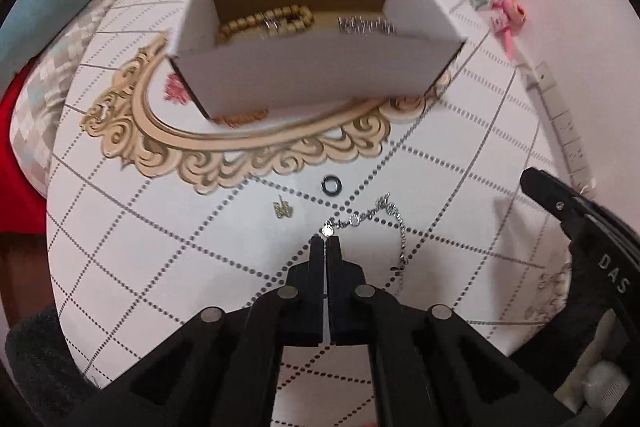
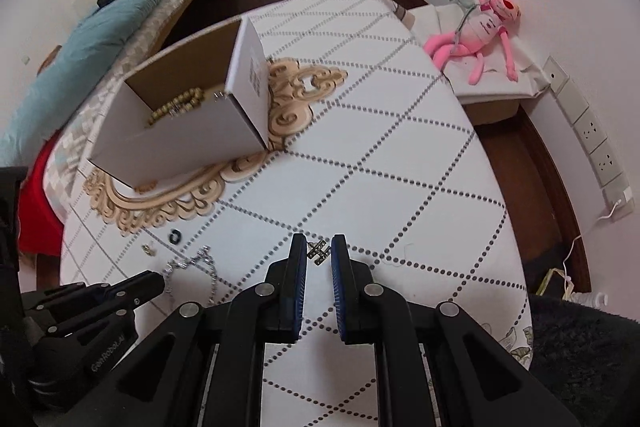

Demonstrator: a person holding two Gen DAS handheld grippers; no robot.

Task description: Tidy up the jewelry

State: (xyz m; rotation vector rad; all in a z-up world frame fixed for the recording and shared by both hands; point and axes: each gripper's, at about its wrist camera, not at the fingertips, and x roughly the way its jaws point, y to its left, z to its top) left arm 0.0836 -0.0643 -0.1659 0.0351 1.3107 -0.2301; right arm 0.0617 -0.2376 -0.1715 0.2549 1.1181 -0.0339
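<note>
Two grippers work over a table (image 2: 400,163) covered in a white cloth with dotted diamond lines. The left gripper (image 1: 326,241) has its jaws pressed together with barely a slit between them, and its tips sit right at the round end of a silver chain (image 1: 394,223) that lies curled on the cloth; whether the chain end is pinched cannot be told. The right gripper (image 2: 319,247) has its jaws parted, with a small silver charm (image 2: 319,251) lying on the cloth between its tips, untouched by either pad.

Only the left view looks well down into the white cardboard box (image 1: 316,83), showing a string of tan beads (image 1: 266,23) and a silver piece (image 1: 366,25) on its floor. The right view sees just the beads over the box wall. It alone shows the charm, the pink plush toy (image 2: 480,31) lying beside the table, and the wall sockets (image 2: 592,143).

Both views show a black ring (image 1: 331,183) and a small gold earring (image 1: 283,209) on the cloth, near the chain and short of the box.
</note>
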